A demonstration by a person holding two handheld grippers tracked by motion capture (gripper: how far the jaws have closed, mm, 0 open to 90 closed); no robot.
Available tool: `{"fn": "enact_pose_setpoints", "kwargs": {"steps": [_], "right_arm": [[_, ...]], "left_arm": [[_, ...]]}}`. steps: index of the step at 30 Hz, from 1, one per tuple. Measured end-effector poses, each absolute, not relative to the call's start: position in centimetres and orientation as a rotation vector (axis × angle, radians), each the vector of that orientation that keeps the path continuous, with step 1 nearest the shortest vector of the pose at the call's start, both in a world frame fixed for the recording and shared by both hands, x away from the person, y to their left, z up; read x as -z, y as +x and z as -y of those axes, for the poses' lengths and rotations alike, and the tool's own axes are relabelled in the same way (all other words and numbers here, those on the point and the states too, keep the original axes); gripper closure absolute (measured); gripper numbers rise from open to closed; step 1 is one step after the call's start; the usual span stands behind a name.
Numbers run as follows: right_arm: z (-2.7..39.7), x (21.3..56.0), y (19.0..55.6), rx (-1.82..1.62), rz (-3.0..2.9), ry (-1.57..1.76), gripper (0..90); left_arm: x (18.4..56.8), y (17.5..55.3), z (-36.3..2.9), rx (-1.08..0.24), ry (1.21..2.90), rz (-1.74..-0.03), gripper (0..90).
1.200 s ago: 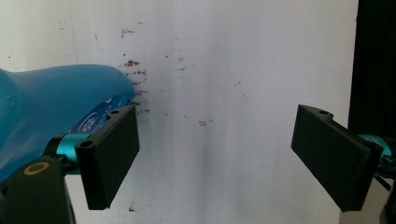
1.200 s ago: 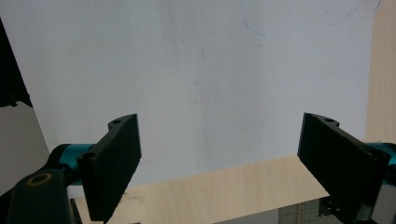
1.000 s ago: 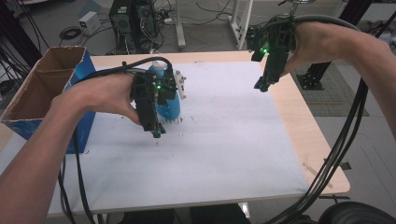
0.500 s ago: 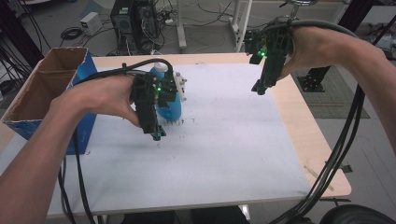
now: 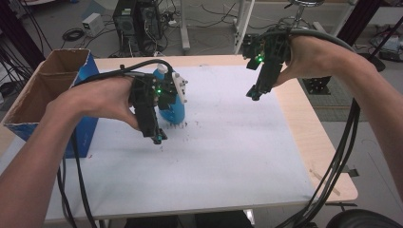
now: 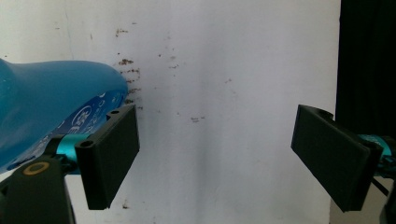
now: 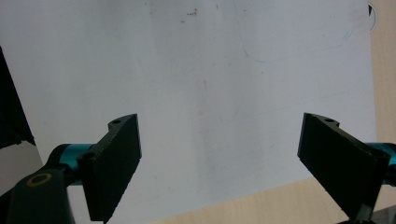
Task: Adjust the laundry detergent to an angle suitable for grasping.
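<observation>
On the white sheet covering the wooden tabletop [image 5: 328, 156] lies a glossy blue plastic bottle [image 5: 173, 107] with a rounded, curved body and a white cap end, dark crumbs scattered near it. The left tool [image 5: 157, 137] hovers just beside the bottle, its flat black rectangular jaws spread wide and empty. The right tool [image 5: 253, 94] hangs well apart above the sheet, likewise released. An open cardboard box [image 5: 33, 95] with blue sides stands at the left edge.

Between the spread jaws of our right gripper [image 7: 218, 168] lies white sheet [image 7: 196, 93]; below them, wooden table edge [image 7: 261, 205].
</observation>
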State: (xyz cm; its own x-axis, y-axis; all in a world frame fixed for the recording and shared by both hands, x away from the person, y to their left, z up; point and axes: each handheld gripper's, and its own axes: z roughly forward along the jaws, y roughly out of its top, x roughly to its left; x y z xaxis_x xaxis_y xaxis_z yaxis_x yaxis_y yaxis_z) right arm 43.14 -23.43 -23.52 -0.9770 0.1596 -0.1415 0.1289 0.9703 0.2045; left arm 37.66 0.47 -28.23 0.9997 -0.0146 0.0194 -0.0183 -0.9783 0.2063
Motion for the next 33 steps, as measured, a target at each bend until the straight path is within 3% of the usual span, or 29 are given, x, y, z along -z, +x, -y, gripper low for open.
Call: {"fn": "enact_pose_setpoints", "kwargs": {"steps": [33], "right_arm": [[16.5,26.9,42.3,-0.559,-2.821,0.508,12.6]], "left_arm": [[27.7,36.6,-1.6,-0.025,2.932,0.036,15.4]]}}
